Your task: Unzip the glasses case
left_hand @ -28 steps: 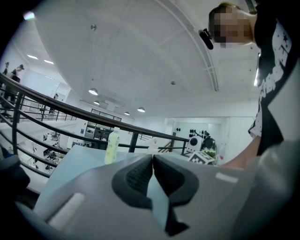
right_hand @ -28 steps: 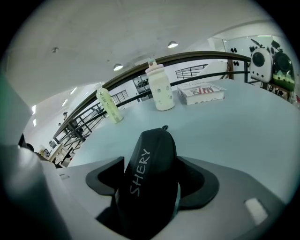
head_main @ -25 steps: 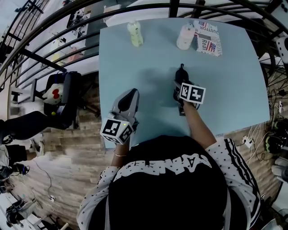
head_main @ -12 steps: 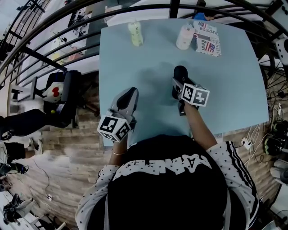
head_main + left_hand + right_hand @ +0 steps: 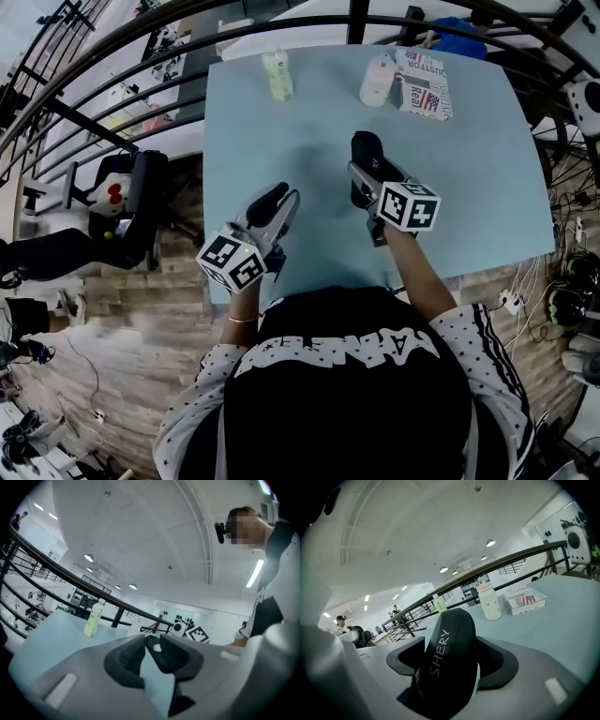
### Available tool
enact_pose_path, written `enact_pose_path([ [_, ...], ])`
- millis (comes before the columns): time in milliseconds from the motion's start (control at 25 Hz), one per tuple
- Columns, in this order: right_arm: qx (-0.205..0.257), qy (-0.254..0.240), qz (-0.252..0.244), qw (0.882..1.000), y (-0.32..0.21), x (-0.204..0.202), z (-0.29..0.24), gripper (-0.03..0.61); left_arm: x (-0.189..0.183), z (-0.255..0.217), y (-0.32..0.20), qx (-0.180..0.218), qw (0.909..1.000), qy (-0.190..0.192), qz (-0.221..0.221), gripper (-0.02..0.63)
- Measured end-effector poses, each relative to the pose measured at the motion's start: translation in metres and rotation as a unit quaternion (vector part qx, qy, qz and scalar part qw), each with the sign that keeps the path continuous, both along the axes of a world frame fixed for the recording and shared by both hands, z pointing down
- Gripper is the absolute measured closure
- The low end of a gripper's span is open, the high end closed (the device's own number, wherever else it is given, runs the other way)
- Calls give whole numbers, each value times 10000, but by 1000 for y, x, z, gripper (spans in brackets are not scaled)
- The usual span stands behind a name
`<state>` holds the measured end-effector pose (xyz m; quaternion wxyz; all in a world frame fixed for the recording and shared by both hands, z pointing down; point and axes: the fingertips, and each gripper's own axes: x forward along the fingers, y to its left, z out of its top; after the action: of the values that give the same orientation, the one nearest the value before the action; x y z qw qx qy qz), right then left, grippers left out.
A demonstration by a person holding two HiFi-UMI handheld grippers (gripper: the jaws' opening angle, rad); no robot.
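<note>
Desk [image 5: 487, 187] carrying bottles [image 5: 277, 75] at far edge | right gripper [image 5: 452, 663] fingers [image 5: 405, 656] pinching case [image 5: 366, 150] end-on, holding it above desk, probably bracing it | left gripper [image 5: 147, 644] fingers [image 5: 126, 660] pressed together, empty, hovering nearby, probably staying free for the unzipping

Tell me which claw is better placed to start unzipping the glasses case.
Left, probably: the right claw clamps the black glasses case, while the left claw holds nothing and is free to unzip it.
</note>
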<state>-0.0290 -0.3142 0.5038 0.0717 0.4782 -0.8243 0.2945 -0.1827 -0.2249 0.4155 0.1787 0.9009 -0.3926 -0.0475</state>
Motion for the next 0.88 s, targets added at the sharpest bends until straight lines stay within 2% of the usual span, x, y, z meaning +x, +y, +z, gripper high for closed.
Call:
enact_pose_path([
  [200,603,76,-617,9962,19,-19,-40,229,20,-8,7,-28,9989,112,459,614],
  [480,1435,171,-1520,9778,52,-47,-90,229,39,-11,19,-285,9938,348,1020,614],
  [640,1929,431,-2121,9570,70,-61,-108,229,46,-18,26,-293,9914,446,1195,614],
  [880,2528,796,-2981,9170,98,-84,-117,227,46,-32,27,-433,9853,926,1372,614],
])
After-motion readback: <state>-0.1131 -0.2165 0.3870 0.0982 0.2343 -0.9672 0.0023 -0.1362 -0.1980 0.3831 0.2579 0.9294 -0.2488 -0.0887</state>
